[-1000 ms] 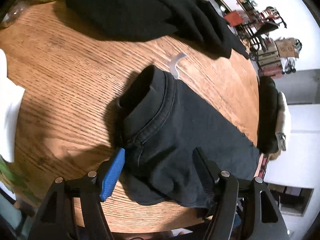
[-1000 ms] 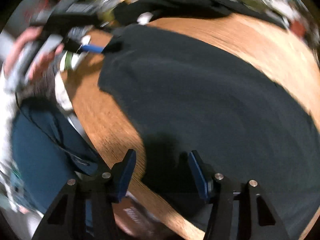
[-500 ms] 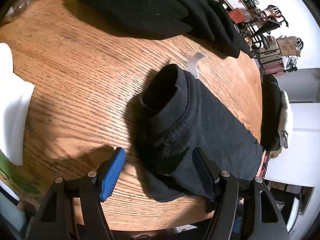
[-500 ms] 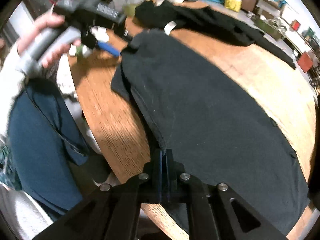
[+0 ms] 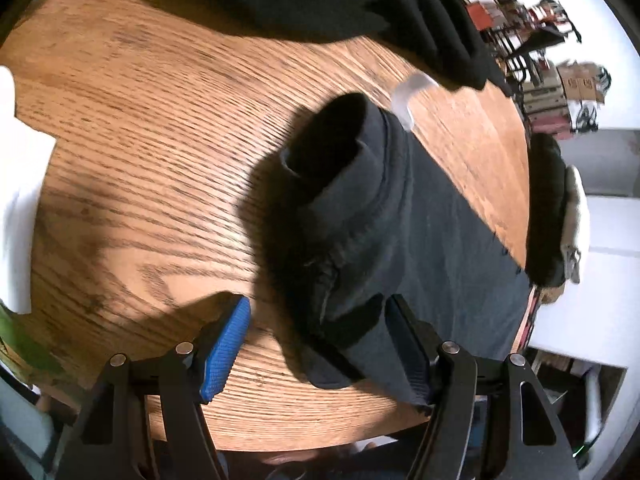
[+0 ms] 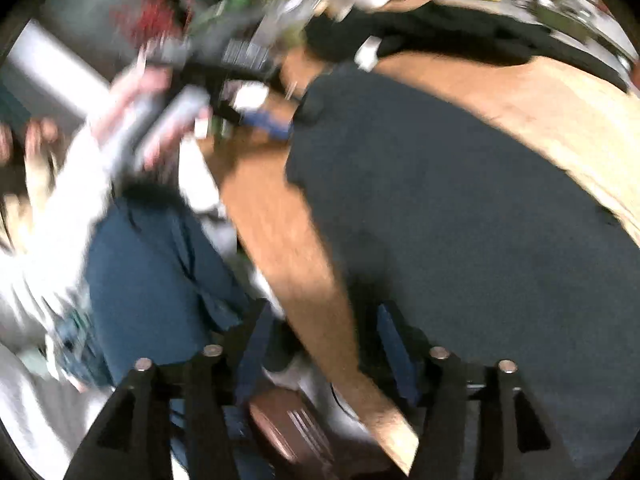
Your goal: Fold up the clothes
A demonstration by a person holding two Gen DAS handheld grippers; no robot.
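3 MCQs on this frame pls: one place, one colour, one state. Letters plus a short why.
1. Where does the dark shirt lie?
A. on the wooden table
B. on a chair
C. on the floor

2. What colour are the pads on the left gripper?
A. red
B. blue
C. yellow

3. How does the right gripper stand?
A. shut on the shirt
B. shut on nothing
C. jaws apart, gripping nothing

Key: 1 A, the shirt is spread over the wood grain in both views. 2 B, a blue pad shows on the left finger in the left wrist view. 3 C, the jaws are opening, with the table edge showing in the gap and no pad pressing on cloth, though the view is blurred.
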